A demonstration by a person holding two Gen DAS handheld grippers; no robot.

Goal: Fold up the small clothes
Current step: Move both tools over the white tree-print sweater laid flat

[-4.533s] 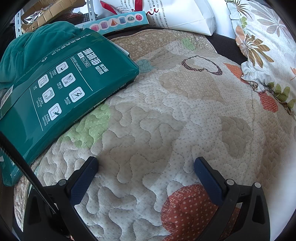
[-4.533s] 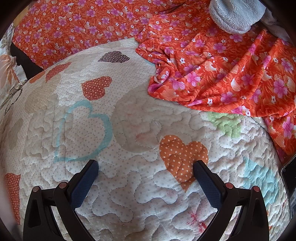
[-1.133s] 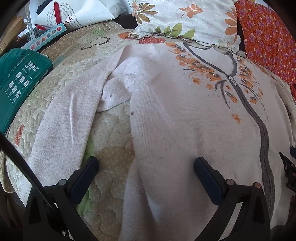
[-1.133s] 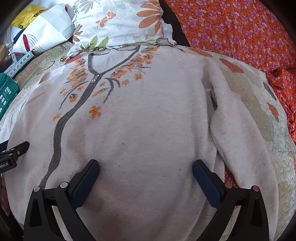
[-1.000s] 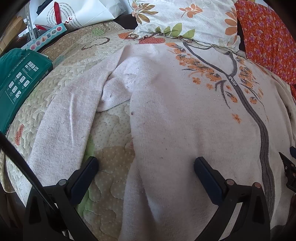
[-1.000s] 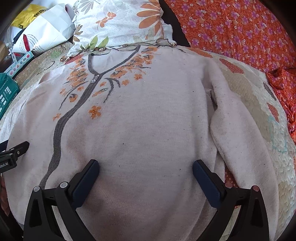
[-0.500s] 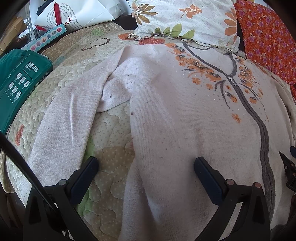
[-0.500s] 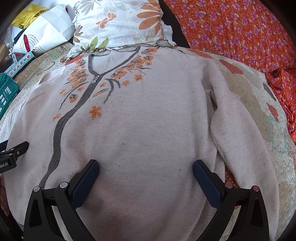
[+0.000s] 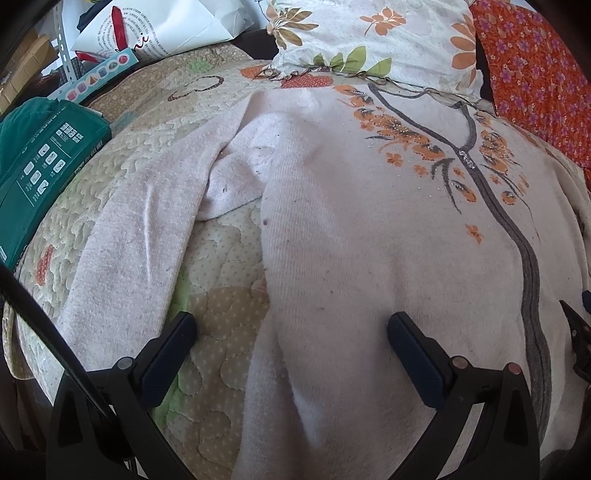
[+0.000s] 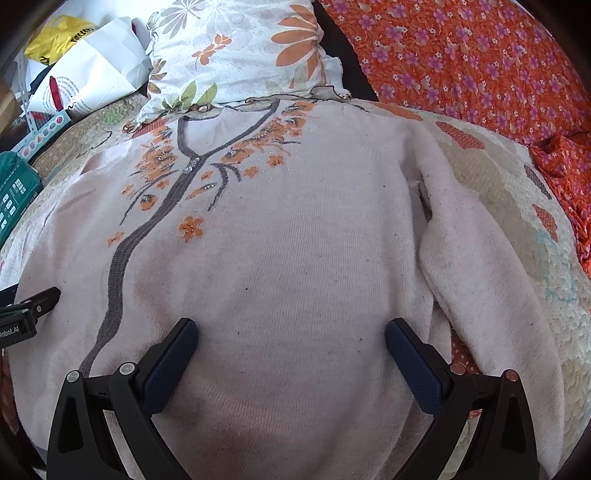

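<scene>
A pale pink sweater (image 9: 369, 236) with an orange flower and grey branch print lies spread flat, front up, on a quilted bed cover (image 9: 221, 280). It also shows in the right wrist view (image 10: 295, 240). Its left sleeve (image 9: 136, 236) and right sleeve (image 10: 487, 280) lie alongside the body. My left gripper (image 9: 291, 328) is open and empty over the sweater's lower left edge. My right gripper (image 10: 290, 328) is open and empty over the lower body. The left gripper's tip shows at the left edge of the right wrist view (image 10: 26, 306).
A floral pillow (image 10: 240, 55) lies beyond the collar. Orange flowered fabric (image 10: 480, 66) lies at the right. A green package (image 9: 40, 177), a white paper bag (image 9: 166, 29) and a box sit at the left of the bed.
About 4.5 s ago the grippers faced bare quilt. Over the last second the sweater has lain spread beneath them, and nothing has visibly moved.
</scene>
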